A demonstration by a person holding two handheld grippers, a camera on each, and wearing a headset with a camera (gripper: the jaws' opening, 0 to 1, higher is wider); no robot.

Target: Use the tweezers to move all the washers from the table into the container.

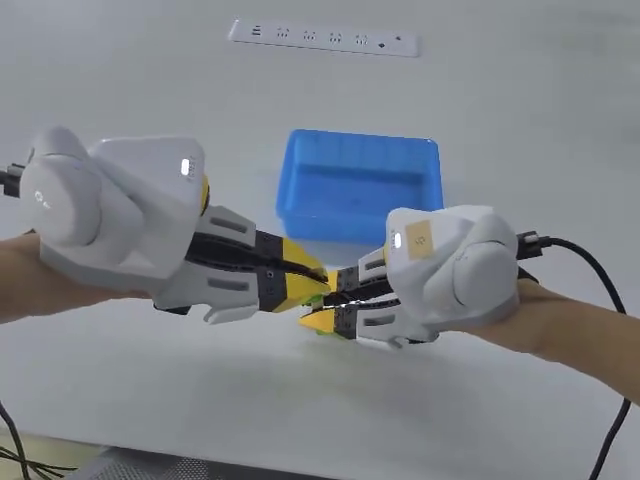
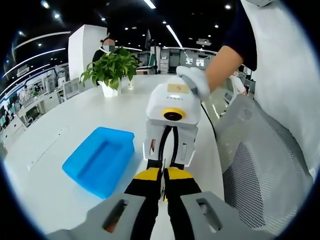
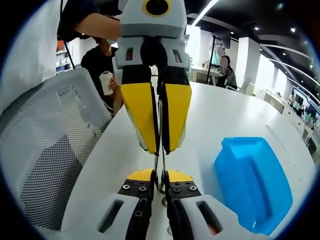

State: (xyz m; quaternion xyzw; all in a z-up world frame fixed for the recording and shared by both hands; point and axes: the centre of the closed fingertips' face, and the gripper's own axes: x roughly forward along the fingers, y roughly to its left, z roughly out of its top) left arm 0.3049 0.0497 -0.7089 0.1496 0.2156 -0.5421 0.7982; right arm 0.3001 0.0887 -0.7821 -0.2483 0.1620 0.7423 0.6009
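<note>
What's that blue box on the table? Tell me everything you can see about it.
The blue container is a shallow, open-topped rectangular tray with rounded corners and a thin rim, and it looks like bright moulded plastic. It sits upright and flat on the white table, on the near side of a white power strip. Its inside looks bare. I can make out no washers in it, though the near wall hides a strip of the floor. Only the table touches it.

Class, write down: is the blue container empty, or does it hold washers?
Apparently empty: the blue container shows a bare floor in the head view.
</note>
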